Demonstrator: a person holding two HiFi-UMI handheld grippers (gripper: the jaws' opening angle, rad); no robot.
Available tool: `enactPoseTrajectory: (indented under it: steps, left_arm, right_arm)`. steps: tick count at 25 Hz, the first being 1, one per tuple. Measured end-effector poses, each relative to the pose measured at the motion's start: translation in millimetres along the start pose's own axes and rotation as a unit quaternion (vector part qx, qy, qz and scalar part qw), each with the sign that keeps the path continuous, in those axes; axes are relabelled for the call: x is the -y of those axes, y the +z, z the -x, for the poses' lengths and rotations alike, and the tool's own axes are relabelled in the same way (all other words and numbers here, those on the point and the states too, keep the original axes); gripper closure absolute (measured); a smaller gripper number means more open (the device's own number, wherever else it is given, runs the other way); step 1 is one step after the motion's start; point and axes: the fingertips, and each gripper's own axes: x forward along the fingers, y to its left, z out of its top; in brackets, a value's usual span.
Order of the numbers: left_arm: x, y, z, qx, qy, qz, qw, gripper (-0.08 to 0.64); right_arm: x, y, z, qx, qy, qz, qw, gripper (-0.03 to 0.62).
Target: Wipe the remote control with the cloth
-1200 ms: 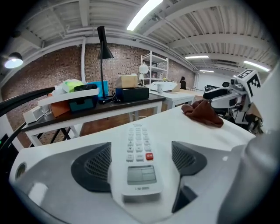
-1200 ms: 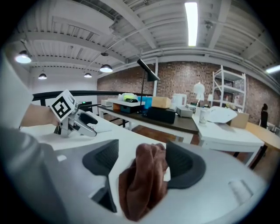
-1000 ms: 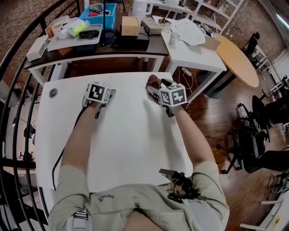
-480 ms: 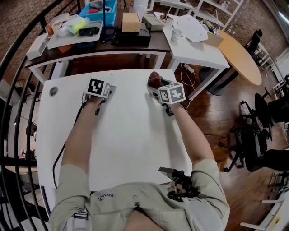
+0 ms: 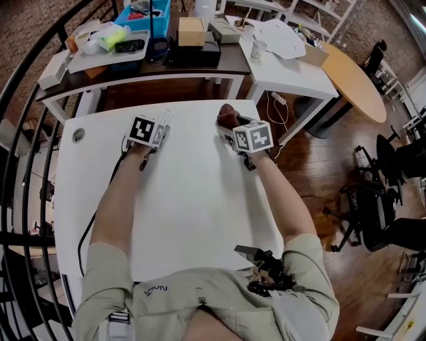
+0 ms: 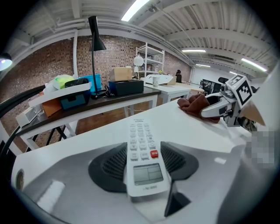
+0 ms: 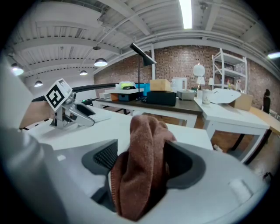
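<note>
Over the white table [image 5: 200, 220]: I look down on both arms stretched toward its far edge, one gripper in each hand, the two well apart.
Left gripper [image 6: 142, 165]: its jaws have just been closing. Its own view shows the black ribbed pads set against both long sides of the remote, so I read it as a grip at a middling width.
Remote control: a slim white plastic remote control [image 6: 140, 135] with rows of pale buttons, one red button and a small grey display. It lies lengthwise between the left jaws, display end nearest the camera and button end pointing out toward the far table edge. I cannot tell whether its far end rests on the table.
Right gripper [image 7: 144, 173]: clamped on the cloth, with the fabric bunched thickly between the pads.
Cloth: a rust-brown terry cloth [image 7: 143, 144], folded over itself. It stands up in a hump above the jaws and fills the gap between them.
Spacing: cloth and remote are apart and not touching. From the left gripper view, the cloth sits off to the right, above the table near its far corner.
Behind the table: a dark-topped desk [image 5: 166, 72] carrying a cardboard box [image 5: 191, 31], a blue bin [image 5: 143, 14] and a black desk lamp [image 6: 94, 39].
</note>
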Motion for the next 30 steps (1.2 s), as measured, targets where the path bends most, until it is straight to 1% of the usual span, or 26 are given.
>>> enactPoseTrajectory:
  steps: [1,4,5,9,12,16,19,22,24,27,30]
  left_arm:
    - [0,0,0,0.002,0.002,-0.002,1.0000,0.310]
    - [0,2,1,0.010,0.013,-0.008,0.9998,0.313]
    - [0,2,1,0.013,0.016,-0.010,0.9997,0.314]
    - [-2,2,2,0.023,0.028,-0.013,0.9993,0.316]
    - [-4,5,7,0.043,0.041,-0.008,0.9982,0.318]
    - [-3,8,19,0.086,0.045,0.012,0.9952,0.318]
    - [6,7,26,0.122,0.050,-0.005,0.9913,0.318]
    - [24,15,47,0.165,0.064,-0.035,0.9836,0.318]
    - [40,23,68,0.196,0.073,-0.061,0.9759,0.318]
    - [62,36,101,0.244,0.093,-0.107,0.9593,0.318]
    - [82,45,131,0.282,0.108,-0.146,0.9422,0.318]
  right_arm:
    - [1,0,0,-0.001,-0.006,0.004,1.000,0.258]
    - [8,-2,2,-0.007,-0.030,0.019,0.999,0.398]
    - [9,-3,2,-0.008,-0.036,0.023,0.999,0.418]
    - [9,-4,2,-0.010,-0.053,0.037,0.998,0.462]
    - [7,-2,4,0.000,-0.058,0.033,0.998,0.479]
    - [4,8,14,0.044,-0.057,0.023,0.997,0.485]
    - [-2,25,32,0.093,-0.057,0.015,0.994,0.485]
    - [-13,43,52,0.134,-0.067,0.038,0.988,0.485]
    - [-24,54,69,0.160,-0.074,0.054,0.983,0.486]
    - [-42,70,98,0.204,-0.080,0.066,0.973,0.488]
    - [-61,86,129,0.247,-0.084,0.078,0.962,0.488]
